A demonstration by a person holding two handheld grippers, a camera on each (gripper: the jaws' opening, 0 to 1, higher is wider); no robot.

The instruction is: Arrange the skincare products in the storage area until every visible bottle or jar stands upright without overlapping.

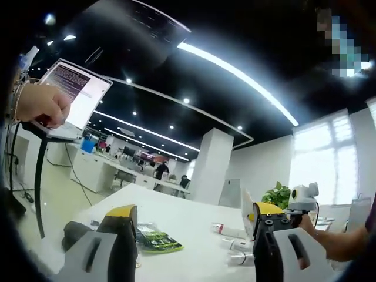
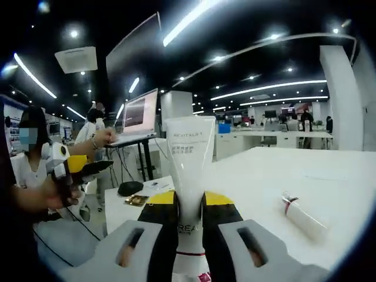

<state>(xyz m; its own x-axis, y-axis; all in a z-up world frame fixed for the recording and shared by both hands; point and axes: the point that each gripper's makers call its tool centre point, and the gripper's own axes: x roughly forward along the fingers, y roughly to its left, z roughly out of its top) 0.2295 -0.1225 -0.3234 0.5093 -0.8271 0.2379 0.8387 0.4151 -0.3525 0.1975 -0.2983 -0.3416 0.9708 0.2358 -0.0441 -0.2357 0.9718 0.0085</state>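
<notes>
The right gripper [image 2: 189,214] clamped a white tube [image 2: 189,170] upright; the left gripper's [image 1: 191,235] jaws stood wide, empty.

In the right gripper view, a tube [image 2: 189,176] stands between the fingers [image 2: 161,226], above the worktop [image 2: 294,170]. Another tube [image 2: 302,216] lies on the worktop to its right; a laptop [image 2: 136,117] sits behind on its left.

One white tube [image 2: 189,176] between yellow-tipped jaws, one bottle [image 2: 302,216] lying flat, one laptop [image 2: 138,117], one green packet [image 1: 154,239]
</notes>
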